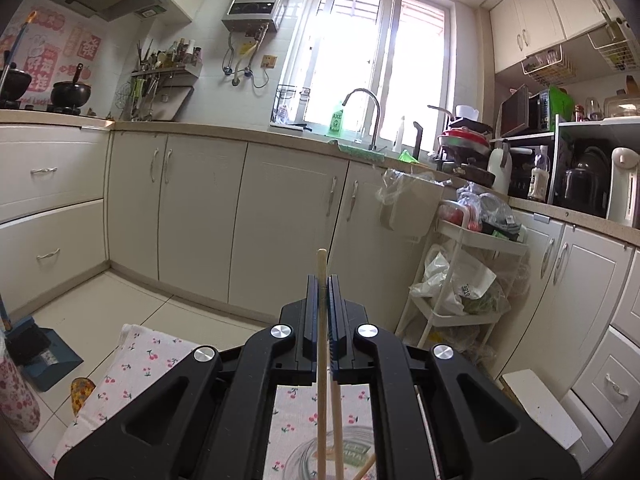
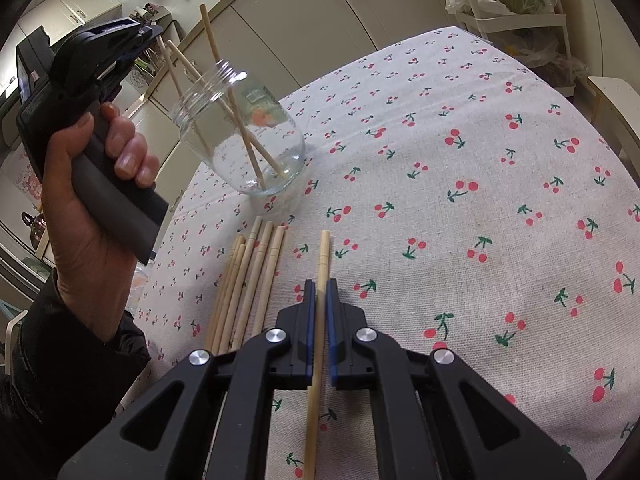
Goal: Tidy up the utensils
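- The left gripper (image 1: pixel 324 280) is holding a pale wooden chopstick (image 1: pixel 321 320) upright, its jaws clamped on the shaft, with the lower end dipping toward the clear glass jar (image 1: pixel 320 456) at the bottom of the left wrist view.
- Seen from the right wrist, that same clear glass jar (image 2: pixel 240 136) is standing on the cherry-print cloth desk (image 2: pixel 460 160) with three sticks in it: two leaning against the rim, and the third appearing to be the one held from above.
- The right gripper (image 2: pixel 319 284) is pinching another pale wooden chopstick (image 2: pixel 320 280), its jaws closed on the shaft, low over the cloth; whether that stick is touching the cloth cannot be told.
- A loose bundle of bamboo chopsticks (image 2: pixel 248 280) is lying just left of it, near the jar.
- A fair guess is that the left-hand stick is being dropped in, so letting go only once its tip is well inside the mouth should keep it from glancing off the rim.
- The jar looks light and the leaning sticks give leverage, so a sideways knock could tip it; a straight vertical release seems safest.
- For the right-hand stick, lifting it clear of the bundle before swinging over would avoid scattering the others.
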Demonstrator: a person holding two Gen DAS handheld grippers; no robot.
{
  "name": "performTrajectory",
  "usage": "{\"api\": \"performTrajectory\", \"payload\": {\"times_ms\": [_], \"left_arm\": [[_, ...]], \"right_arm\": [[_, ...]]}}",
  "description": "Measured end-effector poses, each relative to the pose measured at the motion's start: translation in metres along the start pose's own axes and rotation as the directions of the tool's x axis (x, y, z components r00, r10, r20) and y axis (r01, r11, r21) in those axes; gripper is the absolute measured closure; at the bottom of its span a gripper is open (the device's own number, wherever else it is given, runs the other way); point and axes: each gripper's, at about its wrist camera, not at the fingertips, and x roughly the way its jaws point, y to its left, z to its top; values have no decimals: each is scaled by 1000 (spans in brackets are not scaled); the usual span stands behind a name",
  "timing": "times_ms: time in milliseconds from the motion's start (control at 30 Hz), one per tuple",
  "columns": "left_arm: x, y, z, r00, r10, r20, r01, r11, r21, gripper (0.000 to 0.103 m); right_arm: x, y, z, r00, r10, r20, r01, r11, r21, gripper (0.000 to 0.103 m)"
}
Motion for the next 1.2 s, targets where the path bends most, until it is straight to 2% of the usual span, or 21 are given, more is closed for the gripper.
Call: {"api": "performTrajectory", "payload": {"times_ms": [167, 233, 300, 367, 467, 600, 800, 867, 900, 1000, 1100, 1200], "left_arm": [[-10, 4, -1, 999, -10, -41, 11, 1000, 23, 96], [-18, 6, 0, 999, -11, -51, 12, 999, 30, 88], [-33, 10, 1, 999, -5, -44, 7, 999, 38, 70], [-46, 15, 2, 999, 0, -33, 2, 999, 38, 60], [-66, 29, -1, 999, 11, -47, -10, 1000, 11, 54], [-85, 50, -12, 995, 27, -97, -28, 999, -15, 49], [-103, 79, -39, 981, 58, -184, -65, 997, -31, 46], [-108, 86, -49, 976, 68, -208, -77, 996, -35, 44], [-109, 89, -53, 973, 70, -220, -81, 996, -39, 43], [-113, 97, -64, 964, 76, -254, -90, 995, -45, 42], [-116, 103, -74, 957, 83, -276, -102, 993, -54, 41], [-117, 107, -81, 952, 90, -293, -112, 992, -60, 40]], "right_arm": [[1, 2, 1, 1000, -12, -3, 12, 1000, -9, 97], [1, 5, 1, 999, -32, -9, 32, 999, -23, 97], [1, 8, 2, 998, -54, -18, 54, 998, -34, 97], [2, 13, 4, 996, -85, -29, 83, 995, -62, 97], [6, 22, 6, 989, -143, -37, 137, 982, -130, 97], [15, 37, 10, 971, -235, -39, 219, 944, -247, 97], [22, 50, 6, 949, -316, -6, 294, 889, -351, 96], [22, 50, 5, 952, -305, -8, 284, 893, -351, 88], [22, 50, 6, 961, -274, -22, 250, 906, -341, 78], [23, 54, 4, 958, -287, -25, 259, 897, -358, 75], [25, 59, 1, 952, -307, -15, 278, 880, -385, 76], [26, 62, -3, 940, -340, 15, 312, 846, -431, 90]]}}
